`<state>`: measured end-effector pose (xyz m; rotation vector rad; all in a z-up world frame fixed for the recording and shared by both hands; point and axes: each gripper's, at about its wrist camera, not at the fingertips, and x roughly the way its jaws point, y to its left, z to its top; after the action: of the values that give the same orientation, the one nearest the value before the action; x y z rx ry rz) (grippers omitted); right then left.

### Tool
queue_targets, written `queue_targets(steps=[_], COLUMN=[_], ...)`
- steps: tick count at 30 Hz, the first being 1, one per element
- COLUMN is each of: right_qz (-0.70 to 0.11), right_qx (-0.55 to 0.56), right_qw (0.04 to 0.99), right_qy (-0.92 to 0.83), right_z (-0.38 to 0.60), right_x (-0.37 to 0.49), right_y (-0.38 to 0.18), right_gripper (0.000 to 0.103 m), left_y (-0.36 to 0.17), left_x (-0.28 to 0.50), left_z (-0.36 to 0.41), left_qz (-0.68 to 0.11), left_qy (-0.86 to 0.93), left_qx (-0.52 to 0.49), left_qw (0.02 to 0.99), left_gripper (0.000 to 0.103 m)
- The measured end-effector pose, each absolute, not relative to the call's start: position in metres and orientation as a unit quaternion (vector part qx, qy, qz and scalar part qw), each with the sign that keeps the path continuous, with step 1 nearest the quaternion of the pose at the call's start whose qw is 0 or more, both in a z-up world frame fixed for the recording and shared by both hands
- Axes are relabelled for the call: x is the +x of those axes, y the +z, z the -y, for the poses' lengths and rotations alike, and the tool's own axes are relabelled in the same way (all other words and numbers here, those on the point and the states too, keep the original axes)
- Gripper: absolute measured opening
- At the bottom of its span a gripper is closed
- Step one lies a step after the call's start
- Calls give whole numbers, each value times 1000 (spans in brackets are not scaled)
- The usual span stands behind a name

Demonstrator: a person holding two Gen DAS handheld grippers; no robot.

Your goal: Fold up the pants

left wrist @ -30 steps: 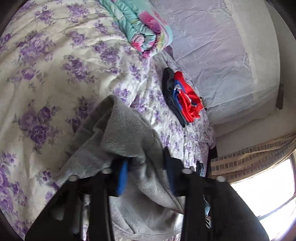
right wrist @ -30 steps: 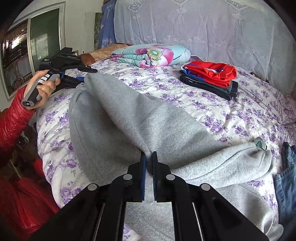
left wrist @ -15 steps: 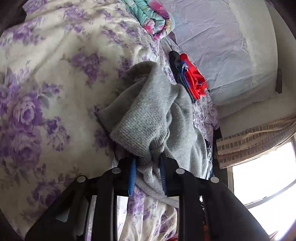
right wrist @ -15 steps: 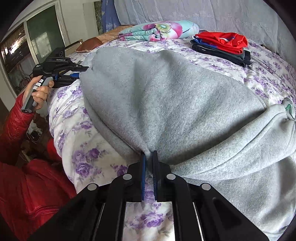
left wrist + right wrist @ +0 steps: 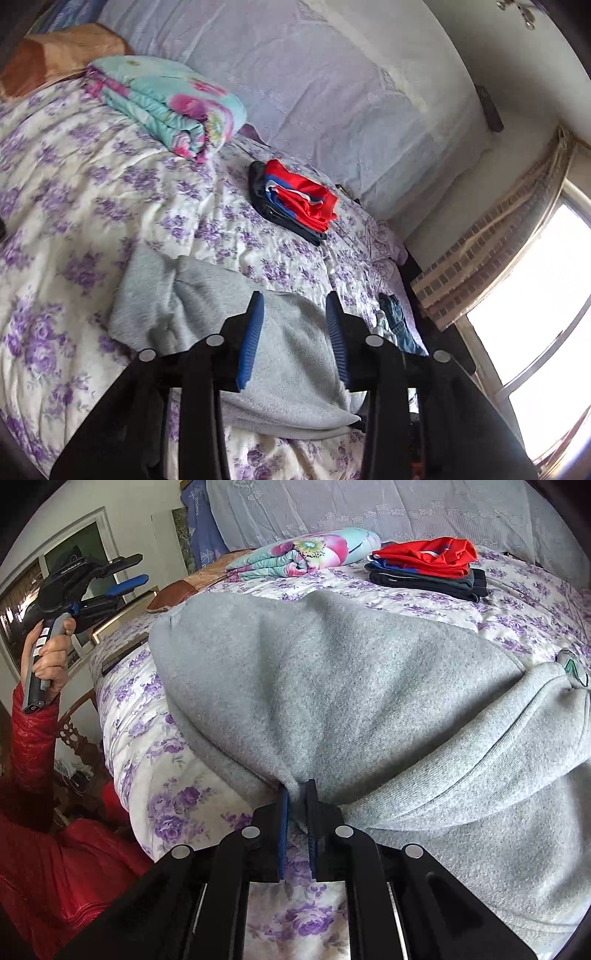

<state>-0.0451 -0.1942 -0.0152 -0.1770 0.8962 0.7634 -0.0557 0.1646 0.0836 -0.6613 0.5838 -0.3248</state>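
Grey pants [image 5: 288, 354] lie folded over on the flowered bedspread [image 5: 74, 192] in the left wrist view, below the left gripper [image 5: 293, 332], whose blue-padded fingers [image 5: 251, 339] stand apart with nothing between them; their jaws have just been opening, and the cloth sits free on the bed. Farther up the bed are a stack of folded clothes [image 5: 299, 199] with a red piece on top and a rolled floral quilt [image 5: 173, 107], well apart from the pants, and a window [image 5: 535, 295] glares at the right. Right wrist view: the right gripper [image 5: 297, 797] is closed on a pinch of the pants [image 5: 332, 686] at their near edge, the fabric bunched between the fingers [image 5: 312, 812] and spreading away across the bedspread [image 5: 155, 760]. At the left a hand [image 5: 50, 657] in a red sleeve [image 5: 33, 738] holds the left gripper [image 5: 127, 572] raised clear of the bed, its fingers parted and empty.
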Motion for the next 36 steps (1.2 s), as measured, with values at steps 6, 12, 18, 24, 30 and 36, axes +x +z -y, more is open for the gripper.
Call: queue_targets(steps=[6, 12, 18, 24, 30, 36], right_qz=[-412, -409, -403, -412, -393, -413], right_qx=[-11, 34, 70, 79, 145, 116], right_qw=[832, 831, 834, 831, 853, 896], right_qy=[371, 376, 371, 365, 312, 115], right_z=[210, 216, 221, 223, 278, 288], right_x=[-41, -38, -38, -40, -22, 70], right_y=[-23, -28, -32, -27, 38, 71], right_gripper=[11, 11, 11, 14, 68, 86], left_y=[-33, -6, 39, -25, -30, -28], left_x=[-5, -31, -17, 18, -12, -11], left_z=[-168, -164, -37, 58, 74, 90], left_qz=[-419, -374, -378, -462, -389, -388], left_qy=[-86, -87, -261, -298, -305, -338], left_qx=[-337, -341, -203, -138, -48, -20], left_qw=[839, 858, 865, 824, 868, 857], left_gripper=[18, 7, 51, 51, 69, 97])
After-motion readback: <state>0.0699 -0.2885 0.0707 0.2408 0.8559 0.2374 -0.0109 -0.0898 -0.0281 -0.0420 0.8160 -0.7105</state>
